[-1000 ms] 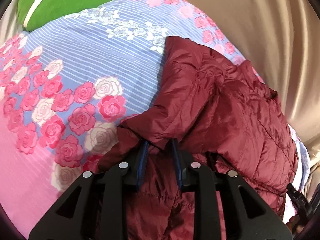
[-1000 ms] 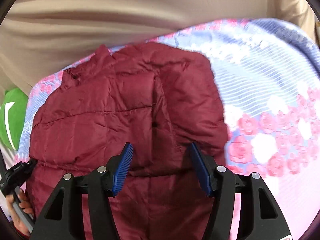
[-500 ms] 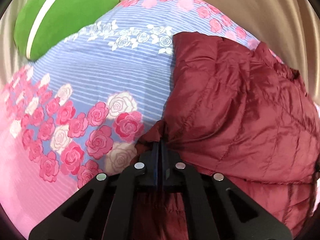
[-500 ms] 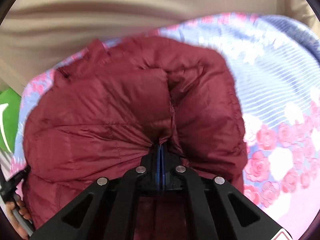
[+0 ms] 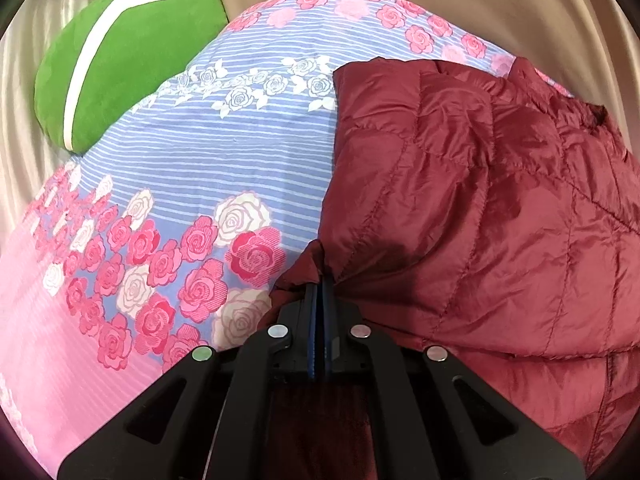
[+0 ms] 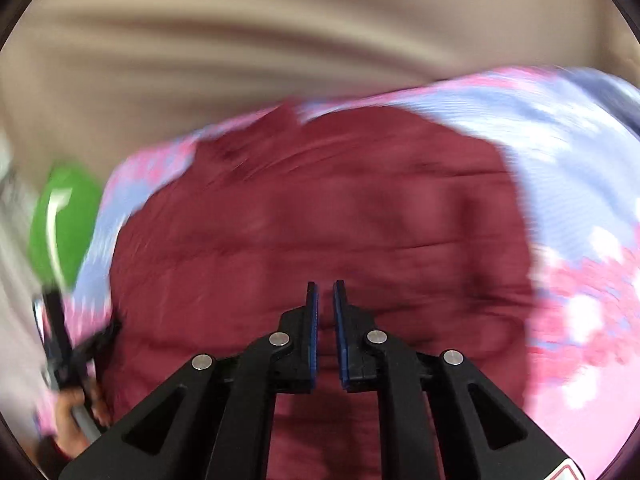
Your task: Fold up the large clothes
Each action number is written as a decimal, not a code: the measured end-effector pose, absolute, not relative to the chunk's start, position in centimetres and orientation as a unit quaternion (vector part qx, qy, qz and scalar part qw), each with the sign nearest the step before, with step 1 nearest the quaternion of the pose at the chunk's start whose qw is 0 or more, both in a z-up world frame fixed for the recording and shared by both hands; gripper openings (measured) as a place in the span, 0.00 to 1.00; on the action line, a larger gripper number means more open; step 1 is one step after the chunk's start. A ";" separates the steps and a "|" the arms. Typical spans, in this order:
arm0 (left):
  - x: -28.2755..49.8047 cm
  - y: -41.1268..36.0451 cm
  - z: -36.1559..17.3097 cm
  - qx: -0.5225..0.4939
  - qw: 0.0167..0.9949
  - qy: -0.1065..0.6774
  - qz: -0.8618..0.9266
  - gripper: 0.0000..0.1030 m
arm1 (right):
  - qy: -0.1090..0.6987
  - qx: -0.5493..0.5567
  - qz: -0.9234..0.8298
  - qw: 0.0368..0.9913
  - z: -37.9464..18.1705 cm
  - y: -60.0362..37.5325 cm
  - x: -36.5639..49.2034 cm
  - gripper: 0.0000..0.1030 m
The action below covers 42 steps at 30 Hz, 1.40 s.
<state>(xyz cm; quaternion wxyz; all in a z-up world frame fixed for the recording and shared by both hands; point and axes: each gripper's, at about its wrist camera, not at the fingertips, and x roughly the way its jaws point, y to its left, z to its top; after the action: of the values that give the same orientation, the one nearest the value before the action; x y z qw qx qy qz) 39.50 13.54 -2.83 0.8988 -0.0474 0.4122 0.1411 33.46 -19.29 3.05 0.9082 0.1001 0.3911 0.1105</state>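
A dark red quilted jacket lies on the floral bedspread, filling the right of the left wrist view. My left gripper is shut on a pinch of its near left edge, the fabric bunching at the tips. The right wrist view is blurred by motion. There the jacket lies spread ahead, and my right gripper hovers over it, its jaws opening with a narrow gap and no fabric between them. The left gripper and the hand holding it show at the far left.
A green pillow with a white stripe lies at the bed's far left corner. Beige curtains hang close behind the bed. Bare blue and pink bedspread stretches left of the jacket.
The left gripper closed on the jacket's edge and rolled while holding it. The right gripper closed on the jacket's middle, then parted slightly and let go while moving, blurring its view.
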 end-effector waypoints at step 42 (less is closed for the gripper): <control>9.4 23.5 -2.7 -0.231 0.864 0.447 0.013 0.75 | 0.408 0.233 -0.003 0.883 -3.4 -36.0 -3.0 0.65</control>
<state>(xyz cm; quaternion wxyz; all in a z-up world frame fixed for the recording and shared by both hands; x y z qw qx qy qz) 9.41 23.54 -2.73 0.8640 -0.2312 0.4471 0.0132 -2.96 -36.01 -3.42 0.8826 0.2332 0.4082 -0.0031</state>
